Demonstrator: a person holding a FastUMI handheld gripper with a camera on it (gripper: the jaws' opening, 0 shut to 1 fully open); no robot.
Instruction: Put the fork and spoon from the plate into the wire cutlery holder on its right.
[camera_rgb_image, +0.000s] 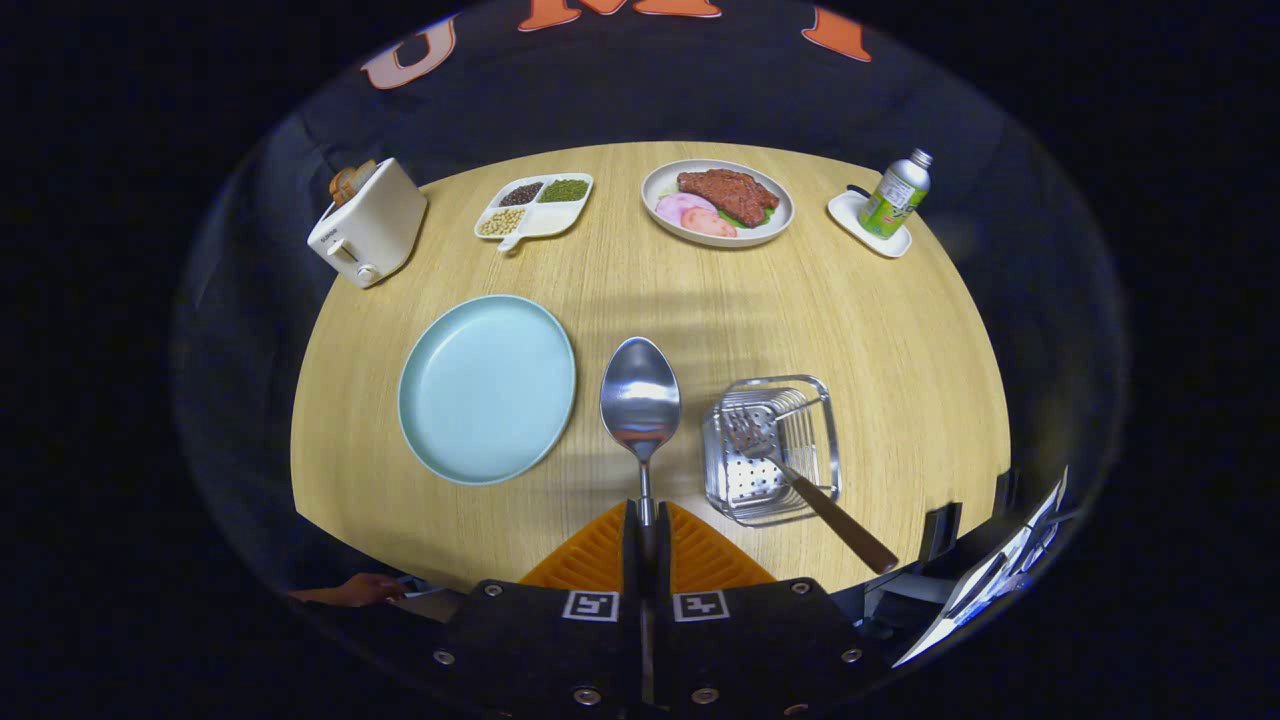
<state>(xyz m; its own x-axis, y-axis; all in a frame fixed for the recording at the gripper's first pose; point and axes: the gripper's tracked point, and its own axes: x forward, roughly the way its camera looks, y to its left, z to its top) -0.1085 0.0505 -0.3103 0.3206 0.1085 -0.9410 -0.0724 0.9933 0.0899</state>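
Toaster (368, 225): back left
Divided dish (535, 205): beans, seeds
Meat plate (717, 203): back centre
Bottle (895, 193): on saucer (868, 223)

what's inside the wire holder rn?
The fork is in the wire cutlery holder, tines down, brown handle leaning out. The spoon is outside it, held in the gripper.
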